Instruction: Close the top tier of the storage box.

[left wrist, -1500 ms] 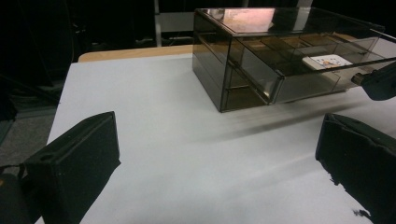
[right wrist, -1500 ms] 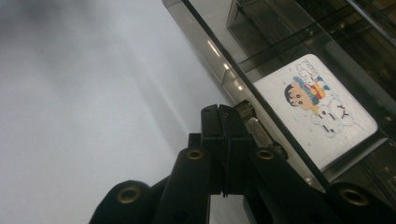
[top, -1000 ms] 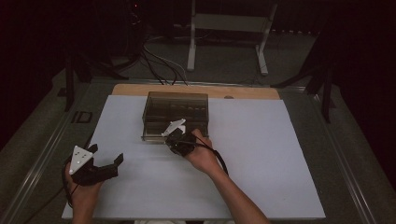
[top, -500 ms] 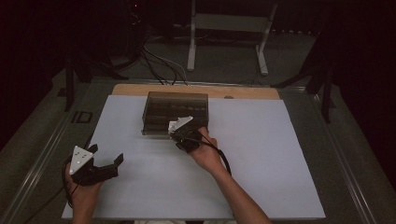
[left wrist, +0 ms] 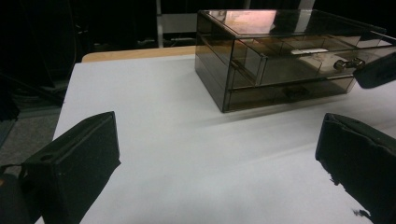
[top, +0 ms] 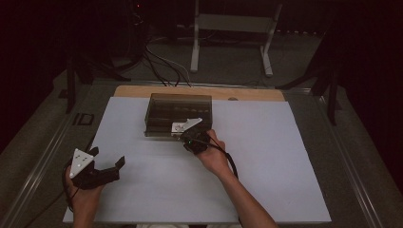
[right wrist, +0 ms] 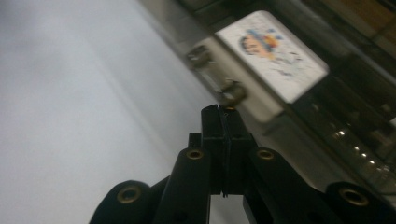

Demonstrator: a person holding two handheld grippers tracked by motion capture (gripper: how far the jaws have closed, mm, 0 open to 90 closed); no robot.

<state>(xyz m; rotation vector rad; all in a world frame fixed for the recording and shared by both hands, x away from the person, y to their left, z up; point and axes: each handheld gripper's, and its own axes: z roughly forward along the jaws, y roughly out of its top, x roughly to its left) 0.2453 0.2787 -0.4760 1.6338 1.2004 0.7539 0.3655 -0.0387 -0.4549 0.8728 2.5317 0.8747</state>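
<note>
A smoky see-through drawer box [top: 178, 111] stands on the white sheet [top: 266, 156] toward the back. My right gripper [top: 184, 136] is at the box's front face, jaws shut with nothing between them. In the right gripper view its tips [right wrist: 223, 114] sit right under a small metal drawer knob [right wrist: 232, 92]; a second knob [right wrist: 198, 55] lies farther along. A white card with a cartoon picture [right wrist: 271, 51] shows through the drawer. My left gripper [top: 107, 156] rests at the near left, open and empty, looking at the box [left wrist: 280, 60] from the side.
A wooden board edge [top: 199, 91] runs behind the sheet. Metal rails [top: 43, 161] flank the table, and a stand with cables [top: 199, 42] is on the floor beyond. White sheet stretches to the right of the box.
My right gripper has edged slightly toward the box front and to the right, and its grey plate has turned a little. The left gripper has stayed in place.
</note>
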